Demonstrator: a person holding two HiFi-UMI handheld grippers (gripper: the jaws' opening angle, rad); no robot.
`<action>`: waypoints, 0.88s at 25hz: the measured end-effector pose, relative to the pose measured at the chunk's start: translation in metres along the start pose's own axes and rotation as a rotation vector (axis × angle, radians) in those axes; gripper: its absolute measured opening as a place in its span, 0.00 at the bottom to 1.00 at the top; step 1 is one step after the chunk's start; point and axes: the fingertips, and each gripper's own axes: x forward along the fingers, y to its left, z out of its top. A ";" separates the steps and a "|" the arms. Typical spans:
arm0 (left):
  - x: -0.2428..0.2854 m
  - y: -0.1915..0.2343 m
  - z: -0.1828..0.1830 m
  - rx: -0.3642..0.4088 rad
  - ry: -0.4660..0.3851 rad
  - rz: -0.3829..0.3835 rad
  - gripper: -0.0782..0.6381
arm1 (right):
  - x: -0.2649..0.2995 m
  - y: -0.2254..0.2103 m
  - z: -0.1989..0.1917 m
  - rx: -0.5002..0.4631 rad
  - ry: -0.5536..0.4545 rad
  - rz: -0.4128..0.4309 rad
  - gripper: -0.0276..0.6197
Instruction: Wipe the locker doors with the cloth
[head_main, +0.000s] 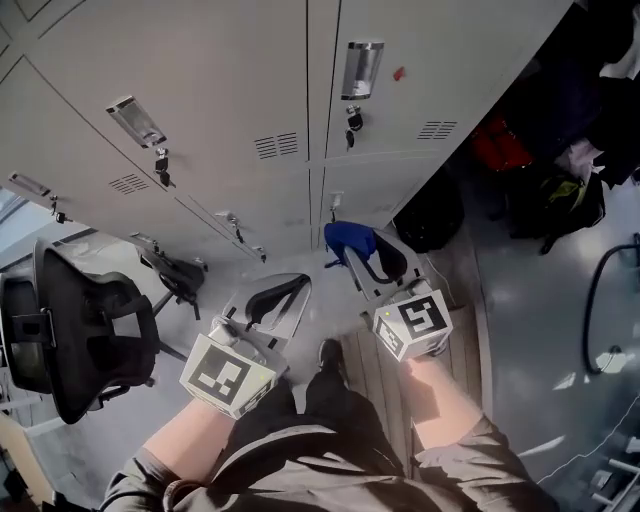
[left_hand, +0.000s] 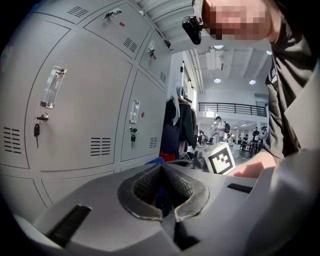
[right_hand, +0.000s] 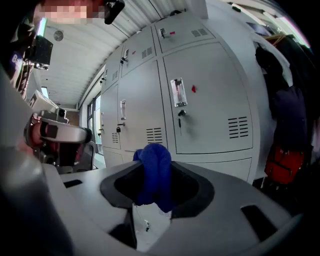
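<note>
Approach step, before first contact. Both forearms are held low and forward at waist level, roughly parallel, each hand behind its marker cube. The left hand carries the left claw, which is narrowed to a close with nothing gripped. In its own view the left claw shows only the bare pads. The right hand carries the right claw, set slightly ahead of the left. It is clamped on the blue cloth.

In the right gripper view the cloth is bunched between the jaws of the right claw and stands proud of their tips. The locker doors rise ahead of and above this claw, well apart from the cloth. A handle and a key sit on the door straight ahead. No wiping appears to have begun.

The next move probably calls for raising and advancing the right claw until the cloth presses on a door panel. It would then sweep across the panel, skirting the handle and key. A chair stands left of the left claw; hung clothes lie far right of the right claw.
</note>
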 end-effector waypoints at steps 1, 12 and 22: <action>0.007 0.000 -0.001 -0.012 0.001 0.013 0.12 | 0.008 -0.010 -0.005 -0.010 0.007 0.009 0.28; 0.038 0.018 -0.011 -0.050 0.002 0.127 0.12 | 0.108 -0.075 -0.040 -0.060 0.038 0.027 0.28; 0.032 0.022 -0.031 -0.075 0.042 0.135 0.12 | 0.137 -0.087 -0.057 -0.122 0.073 0.002 0.28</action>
